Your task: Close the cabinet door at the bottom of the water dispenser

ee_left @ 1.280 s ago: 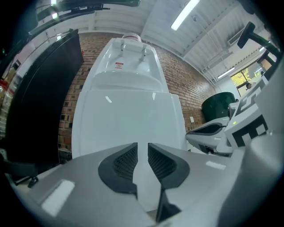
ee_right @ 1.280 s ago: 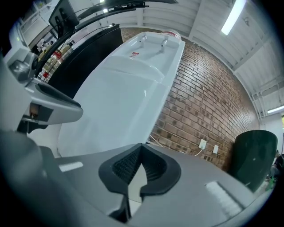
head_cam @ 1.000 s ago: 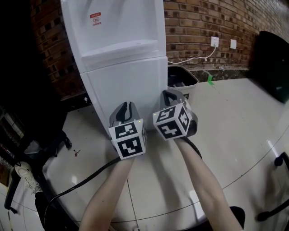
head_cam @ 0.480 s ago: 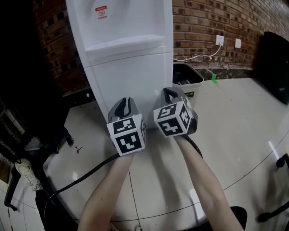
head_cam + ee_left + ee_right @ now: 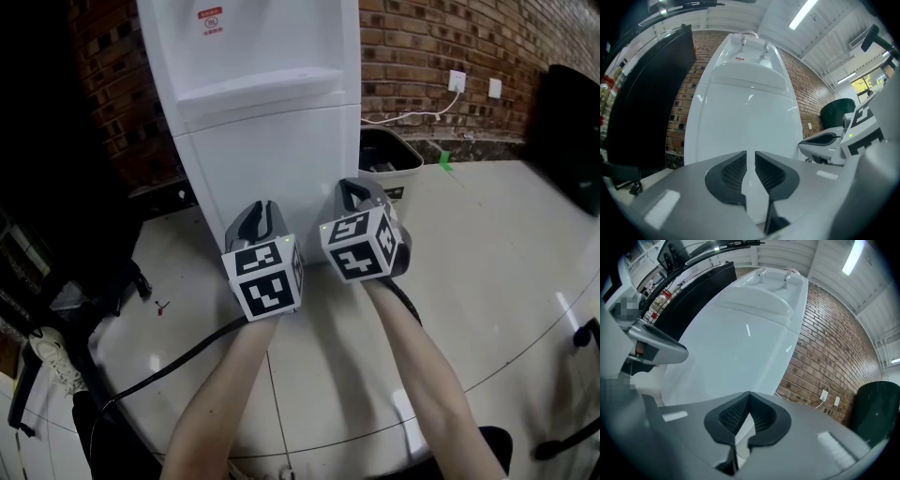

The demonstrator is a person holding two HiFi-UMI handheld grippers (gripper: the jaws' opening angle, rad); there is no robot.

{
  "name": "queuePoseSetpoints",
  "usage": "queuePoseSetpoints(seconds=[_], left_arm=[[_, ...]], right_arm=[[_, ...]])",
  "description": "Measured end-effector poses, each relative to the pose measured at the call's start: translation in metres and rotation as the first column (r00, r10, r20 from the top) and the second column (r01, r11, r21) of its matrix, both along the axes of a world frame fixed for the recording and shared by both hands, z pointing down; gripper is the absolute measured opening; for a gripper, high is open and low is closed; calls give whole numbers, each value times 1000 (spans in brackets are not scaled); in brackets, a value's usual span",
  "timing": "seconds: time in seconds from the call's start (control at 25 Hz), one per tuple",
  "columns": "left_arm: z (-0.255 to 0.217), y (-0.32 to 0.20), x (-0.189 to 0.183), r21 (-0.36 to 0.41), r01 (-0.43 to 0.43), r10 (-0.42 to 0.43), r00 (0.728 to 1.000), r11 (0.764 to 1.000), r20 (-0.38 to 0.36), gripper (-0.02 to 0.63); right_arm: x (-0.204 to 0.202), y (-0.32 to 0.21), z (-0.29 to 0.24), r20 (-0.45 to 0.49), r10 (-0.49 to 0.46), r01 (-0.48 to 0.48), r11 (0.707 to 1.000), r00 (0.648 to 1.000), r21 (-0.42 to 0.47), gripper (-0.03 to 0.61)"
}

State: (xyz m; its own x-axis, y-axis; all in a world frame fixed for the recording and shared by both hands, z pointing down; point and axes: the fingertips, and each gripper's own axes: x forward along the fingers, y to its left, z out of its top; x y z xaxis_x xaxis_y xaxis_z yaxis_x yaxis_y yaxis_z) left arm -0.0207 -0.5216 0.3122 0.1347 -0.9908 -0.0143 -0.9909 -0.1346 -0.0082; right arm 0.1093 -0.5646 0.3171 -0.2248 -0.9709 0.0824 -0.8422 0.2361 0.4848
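The white water dispenser [image 5: 253,56] stands against the brick wall. Its bottom cabinet door [image 5: 267,169] lies flush with the body, with no gap that I can see. Both grippers point level at that door from close by. My left gripper [image 5: 262,208] faces the door's lower middle; in the left gripper view [image 5: 750,154] its pads stand a narrow slit apart with nothing between them. The right gripper [image 5: 349,187] is near the door's right edge; in the right gripper view [image 5: 749,397] its tips meet, shut and empty. Whether either tip touches the door [image 5: 745,117] is hidden.
A black waste bin [image 5: 386,155] sits just right of the dispenser. Wall sockets [image 5: 457,82] with a white cord are on the brick wall. A black cable [image 5: 169,370] trails over the pale floor at the left. Dark furniture [image 5: 56,141] fills the left side.
The head view has shifted a little, so the dispenser sits slightly further right in the picture. Both grippers stay in place before the door, jaws unchanged.
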Motion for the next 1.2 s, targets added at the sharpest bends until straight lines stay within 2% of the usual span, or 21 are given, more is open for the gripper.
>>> queuePoseSetpoints(seconds=[0.2, 0.36, 0.56, 0.84, 1.04, 1.2], left_arm=[[0, 16, -3, -18, 11, -12, 1000, 1000, -27, 57], [-19, 46, -3, -6, 6, -6, 999, 1000, -39, 57], [-57, 106, -9, 37, -8, 10, 998, 999, -70, 57], [-81, 207, -33, 53, -13, 19, 994, 999, -106, 57], [-88, 270, -50, 82, -7, 13, 997, 997, -77, 51], [-70, 303, -64, 99, 20, -15, 998, 995, -54, 43]], right_arm=[[-5, 21, -9, 61, -13, 14, 1000, 998, -3, 0], [-14, 57, -30, 117, -40, 39, 999, 992, 10, 0], [-34, 124, -63, 190, -115, 107, 993, 975, 50, 0], [-65, 240, -86, 302, -236, 220, 972, 924, 87, 0], [-68, 314, -92, 344, -304, 275, 952, 888, 131, 0], [-70, 347, -79, 363, -305, 277, 952, 880, 128, 0]])
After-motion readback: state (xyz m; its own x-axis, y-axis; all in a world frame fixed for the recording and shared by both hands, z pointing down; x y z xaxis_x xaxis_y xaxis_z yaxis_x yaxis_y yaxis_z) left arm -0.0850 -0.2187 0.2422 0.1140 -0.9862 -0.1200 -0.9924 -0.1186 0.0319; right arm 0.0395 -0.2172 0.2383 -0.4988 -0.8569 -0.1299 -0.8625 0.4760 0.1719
